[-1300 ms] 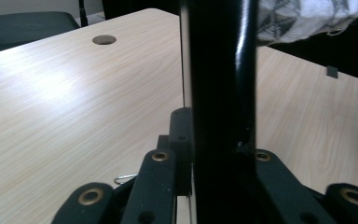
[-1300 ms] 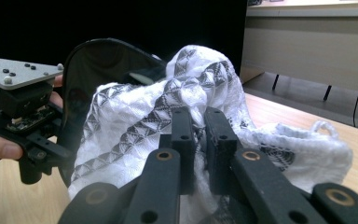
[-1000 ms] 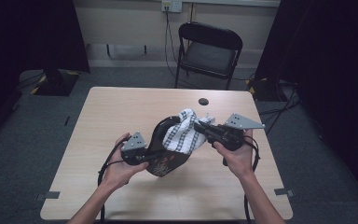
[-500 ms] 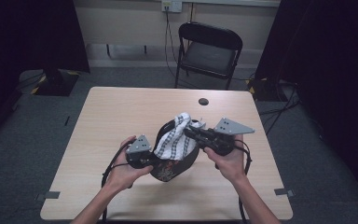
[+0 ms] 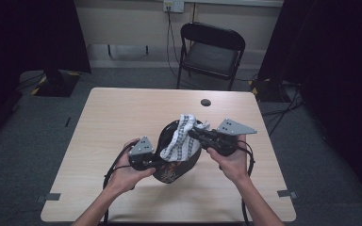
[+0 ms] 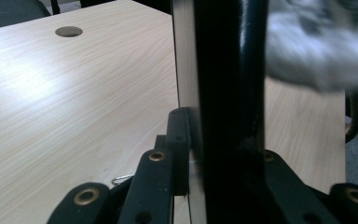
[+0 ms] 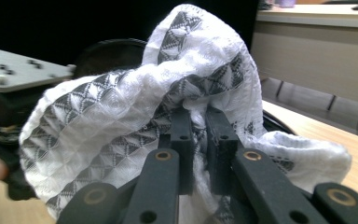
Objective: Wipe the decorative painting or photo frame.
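Note:
A black rounded shell (image 5: 175,170), helmet-like with a reddish print on its outside, is held tilted just above the table. My left gripper (image 5: 156,163) is shut on its rim (image 6: 223,93), which stands upright between the jaws (image 6: 219,144). A white cloth with a grey triangle pattern (image 5: 181,137) bulges out of the shell's opening. The right gripper (image 5: 194,133) is shut on that cloth (image 7: 121,107), and folds hide its fingertips (image 7: 199,126). Behind the cloth show the shell's dark edge (image 7: 107,50) and the left gripper's grey plate (image 7: 18,70).
The light wooden table (image 5: 122,113) has a round cable hole (image 5: 205,102) near its far edge. A black folding chair (image 5: 212,52) stands behind the table. Dark curtains hang at both sides, and cables trail from the grippers toward the front edge.
The two hands have come slightly closer together. The right gripper and cloth sit a little lower against the shell than a second ago. Both grips are unchanged.

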